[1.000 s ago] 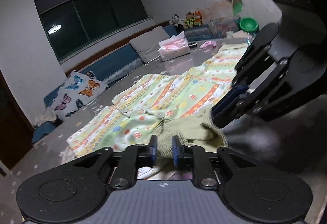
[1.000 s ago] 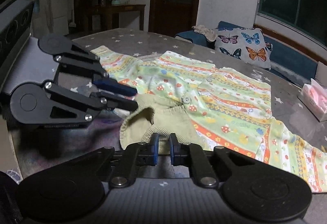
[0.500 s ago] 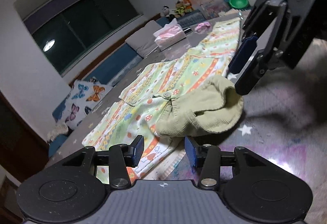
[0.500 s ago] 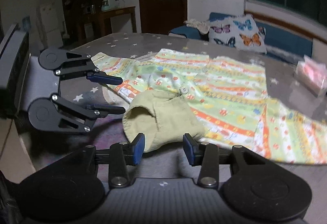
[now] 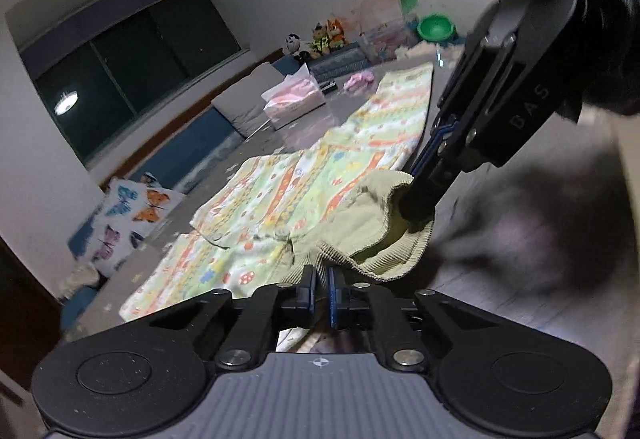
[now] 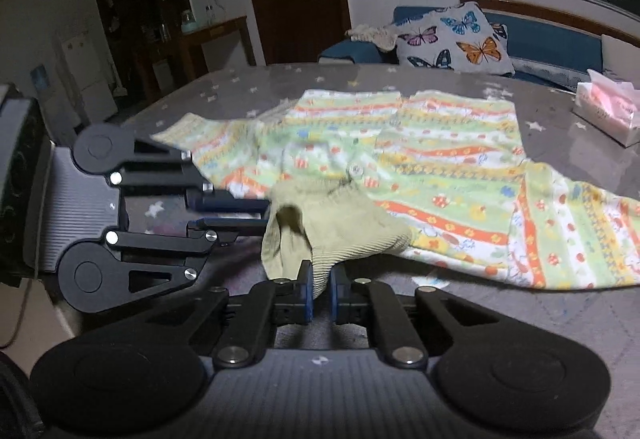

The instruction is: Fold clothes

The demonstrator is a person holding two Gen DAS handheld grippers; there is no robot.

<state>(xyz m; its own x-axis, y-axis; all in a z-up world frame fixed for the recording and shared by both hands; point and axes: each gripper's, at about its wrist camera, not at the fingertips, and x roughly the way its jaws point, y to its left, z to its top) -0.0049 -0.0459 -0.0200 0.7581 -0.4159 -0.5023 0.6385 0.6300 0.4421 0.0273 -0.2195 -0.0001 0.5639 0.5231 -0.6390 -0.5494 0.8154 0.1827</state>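
Note:
A patterned green, orange and white baby garment lies spread on the grey star-print table; it also shows in the right wrist view. Its olive ribbed collar is bunched at the near edge and also shows in the right wrist view. My left gripper is shut on the collar's edge. My right gripper is shut on the collar's other side, lifting it slightly. Each gripper appears in the other's view, the right and the left.
A tissue box stands past the garment, also in the right wrist view. A butterfly pillow lies on the blue bench by the window. Toys and a green bowl sit at the far end. The table edge is near the grippers.
Both grippers were open half a second ago, just short of the collar. They have moved in and closed on the collar's edges, and the collar is raised a little.

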